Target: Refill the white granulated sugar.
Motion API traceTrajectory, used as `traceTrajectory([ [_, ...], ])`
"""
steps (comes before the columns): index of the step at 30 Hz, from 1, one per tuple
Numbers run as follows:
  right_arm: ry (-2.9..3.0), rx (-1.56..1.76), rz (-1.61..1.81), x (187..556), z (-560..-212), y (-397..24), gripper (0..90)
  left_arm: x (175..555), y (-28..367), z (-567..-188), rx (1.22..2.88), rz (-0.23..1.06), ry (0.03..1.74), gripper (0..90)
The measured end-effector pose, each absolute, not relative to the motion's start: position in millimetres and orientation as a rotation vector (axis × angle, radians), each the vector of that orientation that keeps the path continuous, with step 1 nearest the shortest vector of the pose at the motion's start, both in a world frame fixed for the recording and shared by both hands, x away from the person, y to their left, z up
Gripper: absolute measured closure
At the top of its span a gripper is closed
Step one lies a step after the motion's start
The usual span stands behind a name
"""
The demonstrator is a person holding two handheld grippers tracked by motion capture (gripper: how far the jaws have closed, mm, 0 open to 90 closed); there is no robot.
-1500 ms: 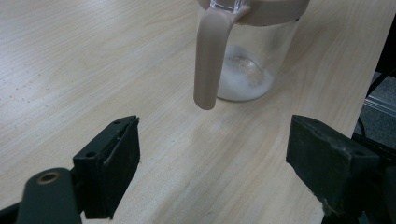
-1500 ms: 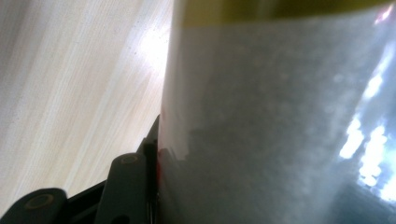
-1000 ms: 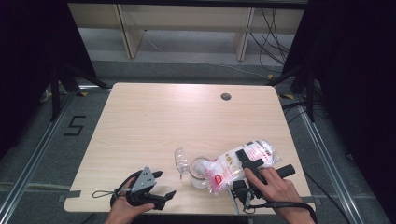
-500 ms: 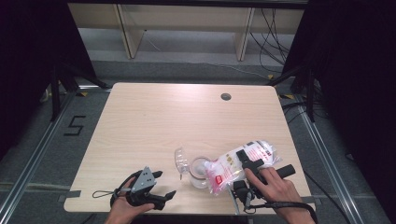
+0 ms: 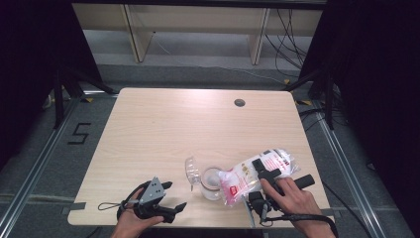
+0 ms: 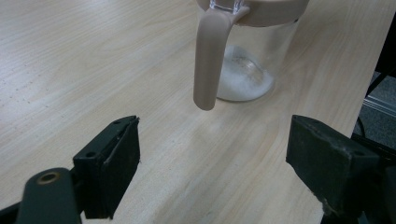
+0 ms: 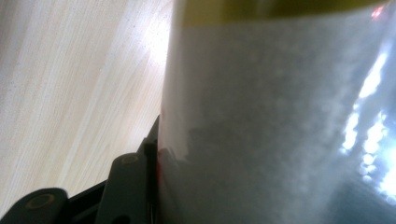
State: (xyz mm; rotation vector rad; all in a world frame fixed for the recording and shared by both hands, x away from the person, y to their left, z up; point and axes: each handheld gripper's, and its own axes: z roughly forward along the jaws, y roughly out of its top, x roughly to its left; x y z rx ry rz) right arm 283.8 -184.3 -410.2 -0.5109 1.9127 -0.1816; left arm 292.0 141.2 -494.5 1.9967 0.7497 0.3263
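A clear jug [image 5: 212, 182] with a beige rim and handle stands near the table's front edge, its clear lid flap [image 5: 192, 171] tipped open to the left. White powder [image 6: 245, 81] lies in its bottom. A plastic bag of white granules [image 5: 252, 176] with a red label lies tilted, its lower end at the jug's mouth. My right gripper [image 5: 261, 173] is shut on the bag; in the right gripper view the bag [image 7: 280, 130] presses against one black finger [image 7: 133, 182]. My left gripper [image 5: 176, 195] rests open left of the jug, facing its handle [image 6: 208, 60], with nothing between its jaws.
The light wooden table [image 5: 163, 129] has a round cable hole [image 5: 239, 102] at the far right. The jug stands close to the front edge. A wooden shelf unit [image 5: 198, 29] stands beyond the table, and dark curtains hang at both sides.
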Motion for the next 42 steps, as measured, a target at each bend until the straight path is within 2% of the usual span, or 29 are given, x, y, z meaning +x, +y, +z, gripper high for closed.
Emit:
traceTrajectory([
  [5,1.911,-0.524,-0.199,284.5,-409.5,-184.3,52.5,293.7,142.9,-494.6,2.028,0.342,0.727,17.2],
  [6,1.934,-0.432,-0.166,281.8,-414.0,-187.1,52.5,293.5,142.7,-494.6,2.022,0.340,0.728,17.2],
  [8,1.913,-0.539,-0.206,284.5,-409.3,-182.9,52.5,292.3,140.8,-495.2,1.989,0.321,0.743,17.2],
  [12,1.925,-0.475,-0.185,283.2,-411.9,-186.3,52.6,293.0,142.9,-494.1,2.027,0.342,0.740,17.2],
  [42,1.916,-0.545,-0.198,284.0,-411.0,-183.4,52.8,293.3,142.1,-495.4,2.010,0.330,0.733,17.2],
])
